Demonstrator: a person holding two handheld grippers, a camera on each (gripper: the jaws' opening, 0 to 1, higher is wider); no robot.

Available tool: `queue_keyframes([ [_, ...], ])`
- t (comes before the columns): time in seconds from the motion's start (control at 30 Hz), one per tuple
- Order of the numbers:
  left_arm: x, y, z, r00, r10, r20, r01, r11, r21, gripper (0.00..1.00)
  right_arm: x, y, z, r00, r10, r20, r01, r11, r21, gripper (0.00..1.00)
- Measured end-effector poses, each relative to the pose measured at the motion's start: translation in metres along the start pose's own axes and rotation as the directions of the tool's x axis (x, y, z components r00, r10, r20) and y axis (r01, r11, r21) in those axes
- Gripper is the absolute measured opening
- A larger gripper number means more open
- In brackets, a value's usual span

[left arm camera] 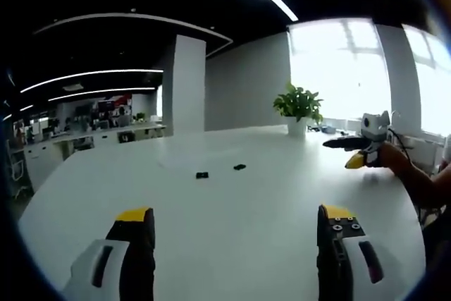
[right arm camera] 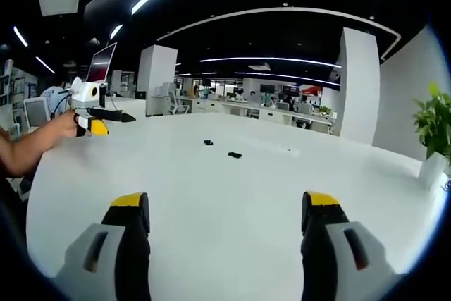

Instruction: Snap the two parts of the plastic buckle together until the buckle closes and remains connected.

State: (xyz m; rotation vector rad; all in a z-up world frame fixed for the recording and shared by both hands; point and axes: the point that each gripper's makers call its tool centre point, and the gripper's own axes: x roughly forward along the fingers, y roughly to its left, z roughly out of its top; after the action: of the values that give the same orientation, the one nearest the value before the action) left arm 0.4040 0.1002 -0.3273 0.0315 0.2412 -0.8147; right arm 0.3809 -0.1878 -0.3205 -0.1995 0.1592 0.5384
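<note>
1. The left gripper [left arm camera: 236, 225] hangs over the near part of a white table [left arm camera: 232, 202], jaws spread wide and holding nothing; its fingertips [left arm camera: 134, 215] are capped in yellow.
2. In the left gripper view two small black buckle parts lie well ahead on the table: one part [left arm camera: 202, 175] to the left, the other part [left arm camera: 239, 167] just right of it and slightly farther off. They lie apart, not joined.
3. In that view the right gripper [left arm camera: 352, 147] comes in from the right, held by a hand [left arm camera: 391, 156] above the table edge. I cannot tell from there how its jaws stand.
4. The right gripper view shows its own jaws released, wide apart and empty, above the table.
5. That view too shows the two parts side by side with a gap between them, well ahead of the jaws.
6. A potted plant [left arm camera: 298, 107] stands at the far edge of the table.
</note>
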Motion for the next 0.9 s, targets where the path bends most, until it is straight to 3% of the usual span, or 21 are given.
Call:
queue_keyframes([
  [0.33, 0.015, 0.025, 0.009, 1.000, -0.003, -0.010, 0.003, 1.000, -0.018, 0.96, 0.012, -0.004, 0.019, 1.000, -0.001, 0.015, 0.001, 1.000, -0.009, 0.90],
  [0.4, 0.012, 0.020, 0.008, 1.000, -0.003, -0.007, 0.003, 1.000, -0.018, 0.95, 0.013, -0.003, 0.019, 1.000, 0.001, 0.017, -0.001, 1.000, -0.004, 0.90],
  [0.6, 0.019, 0.027, 0.018, 1.000, -0.010, 0.003, 0.010, 1.000, -0.014, 0.95, 0.014, -0.005, 0.015, 1.000, 0.004, 0.011, -0.004, 1.000, 0.007, 0.90],
  [0.9, 0.023, 0.022, 0.010, 0.999, 0.005, -0.039, -0.004, 1.000, 0.020, 0.93, 0.014, -0.005, 0.013, 1.000, -0.001, -0.001, 0.001, 1.000, 0.011, 0.90],
])
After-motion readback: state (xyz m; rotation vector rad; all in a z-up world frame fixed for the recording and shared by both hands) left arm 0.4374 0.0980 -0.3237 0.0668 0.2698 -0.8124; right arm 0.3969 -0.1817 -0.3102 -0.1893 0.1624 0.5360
